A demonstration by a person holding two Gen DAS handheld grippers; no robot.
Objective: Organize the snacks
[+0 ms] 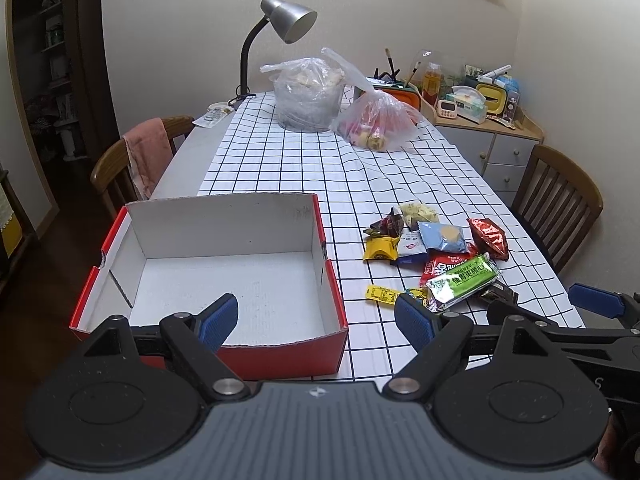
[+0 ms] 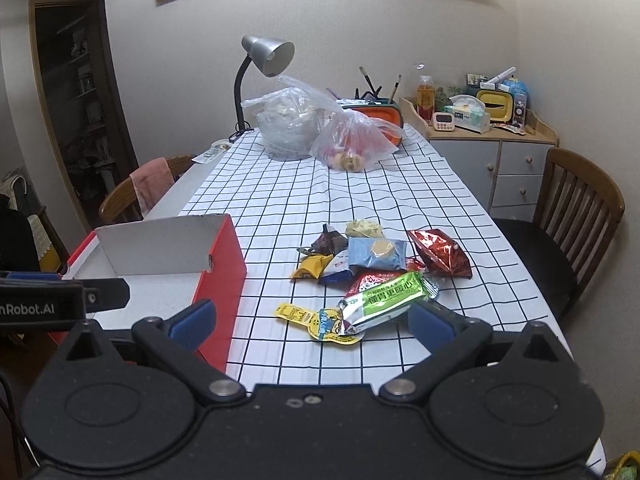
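Note:
A red cardboard box [image 1: 332, 312] with a white, bare inside stands on the checked tablecloth; the right wrist view shows it as the red box [image 2: 222, 272] at left. Right of it lies a pile of snack packets, with a green bar [image 1: 464, 282] [image 2: 384, 300] nearest, a blue packet [image 1: 442, 236] [image 2: 376, 254], a red foil bag [image 1: 490, 238] [image 2: 440, 254] and a yellow sachet [image 1: 380, 293] [image 2: 296, 314]. My left gripper [image 1: 316, 322] hovers open over the box's near right corner. My right gripper [image 2: 312, 320] is open, low in front of the yellow sachet and green bar, holding nothing.
Two plastic bags [image 1: 308, 96] [image 1: 378, 118] and a grey desk lamp [image 1: 286, 18] occupy the table's far end. Wooden chairs [image 1: 560, 196] [image 1: 132, 156] flank the table, the left one draped with a pink cloth. A cluttered cabinet [image 1: 488, 132] sits at back right.

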